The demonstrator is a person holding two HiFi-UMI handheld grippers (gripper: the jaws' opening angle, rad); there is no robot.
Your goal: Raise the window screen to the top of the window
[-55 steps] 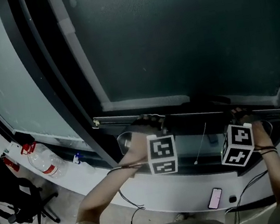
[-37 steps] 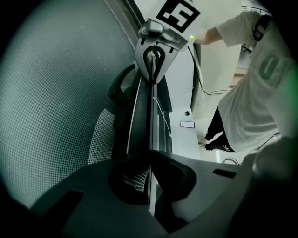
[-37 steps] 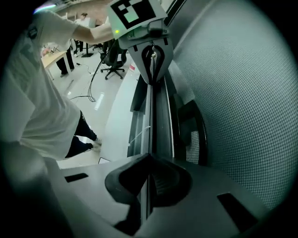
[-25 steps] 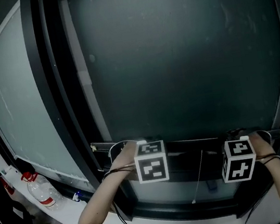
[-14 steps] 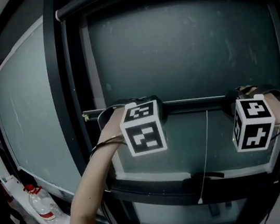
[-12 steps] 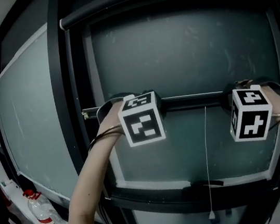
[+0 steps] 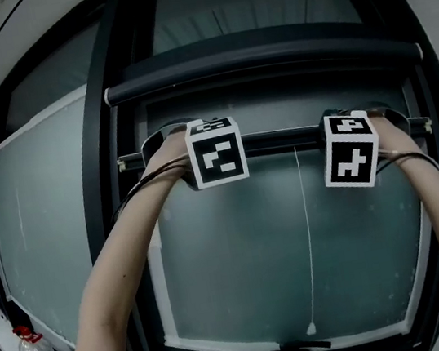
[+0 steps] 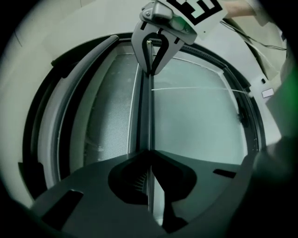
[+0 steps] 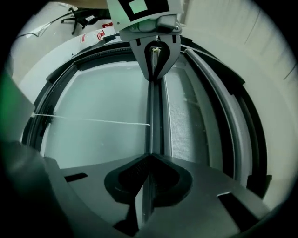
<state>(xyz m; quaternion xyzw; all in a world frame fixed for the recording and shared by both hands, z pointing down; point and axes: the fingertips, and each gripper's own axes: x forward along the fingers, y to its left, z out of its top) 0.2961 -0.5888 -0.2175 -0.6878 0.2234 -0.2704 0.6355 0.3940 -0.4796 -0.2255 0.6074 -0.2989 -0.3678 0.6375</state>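
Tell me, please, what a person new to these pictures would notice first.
Most striking are the two bare arms reaching up. The left tool and the right tool are both shut on the thin dark bottom bar of the window screen, high in the dark-framed window. That bar sits just below the dark roller tube at the top, and a thin white pull cord hangs from its middle over the pale glass.

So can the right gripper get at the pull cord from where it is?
Probably, but not yet: the right gripper is shut on the screen bar. The pull cord hangs just beside it, with nothing between them, so it must release first.
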